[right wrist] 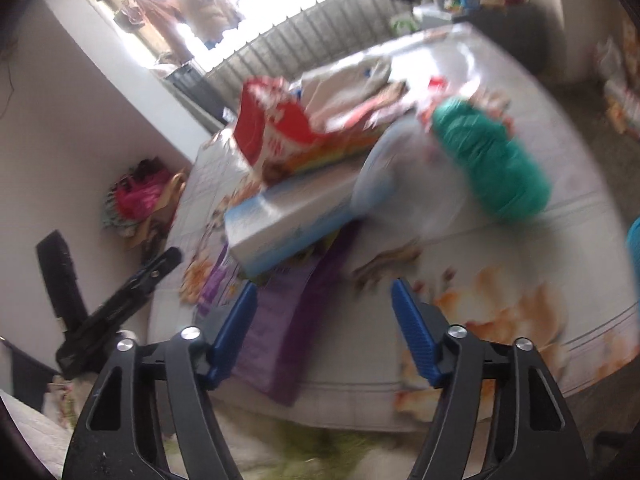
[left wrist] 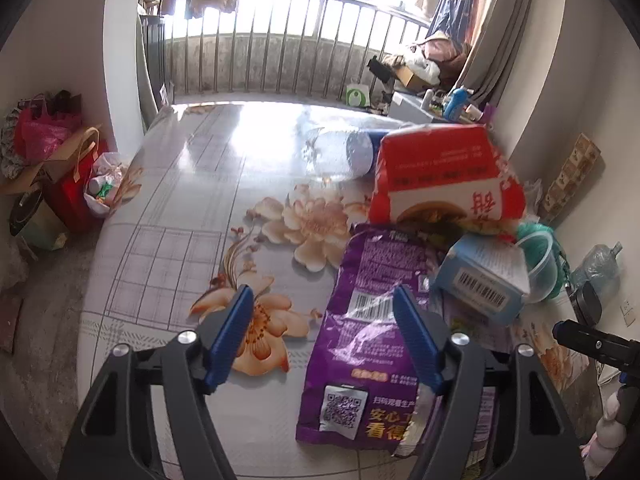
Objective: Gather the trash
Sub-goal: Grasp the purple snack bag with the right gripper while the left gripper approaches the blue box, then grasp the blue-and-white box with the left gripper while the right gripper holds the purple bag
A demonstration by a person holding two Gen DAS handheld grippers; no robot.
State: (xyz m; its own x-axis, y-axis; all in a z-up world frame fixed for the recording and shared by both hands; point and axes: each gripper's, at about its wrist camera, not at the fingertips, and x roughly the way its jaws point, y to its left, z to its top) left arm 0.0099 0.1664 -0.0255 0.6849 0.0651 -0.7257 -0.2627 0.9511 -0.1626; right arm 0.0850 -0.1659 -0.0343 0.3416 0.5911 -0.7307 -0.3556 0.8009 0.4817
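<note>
A: Entry, largest item first. Table [left wrist: 168,208] with a floral, grid-patterned cover fills both views; balcony railing [left wrist: 280,60] and hanging clothes behind it

B: Trash location?

A: Heaped on the table's right half in the left wrist view. Purple snack bag [left wrist: 360,340] lies flat, nearest the camera. Red-and-white package [left wrist: 440,176] sits on top of the pile, farther back. Light blue box [left wrist: 480,280] with a barcode rests on the purple bag's right edge. Clear plastic bottle [left wrist: 340,152] lies on its side behind the red package. Green bundle [right wrist: 488,160] is at the pile's far right, beside a clear plastic cup [left wrist: 540,264]

B: Tools?

A: Left gripper [left wrist: 324,336]: jaws parted, partly open, nothing clamped. Its right pad overlaps the purple bag in the picture; contact cannot be told. Right gripper [right wrist: 324,332]: jaws also parted about the same, empty, hovering over the near end of the purple bag. That view is motion-blurred

B: Off-table items?

A: Red and pink bags [left wrist: 52,140] on the floor by the left wall
</note>
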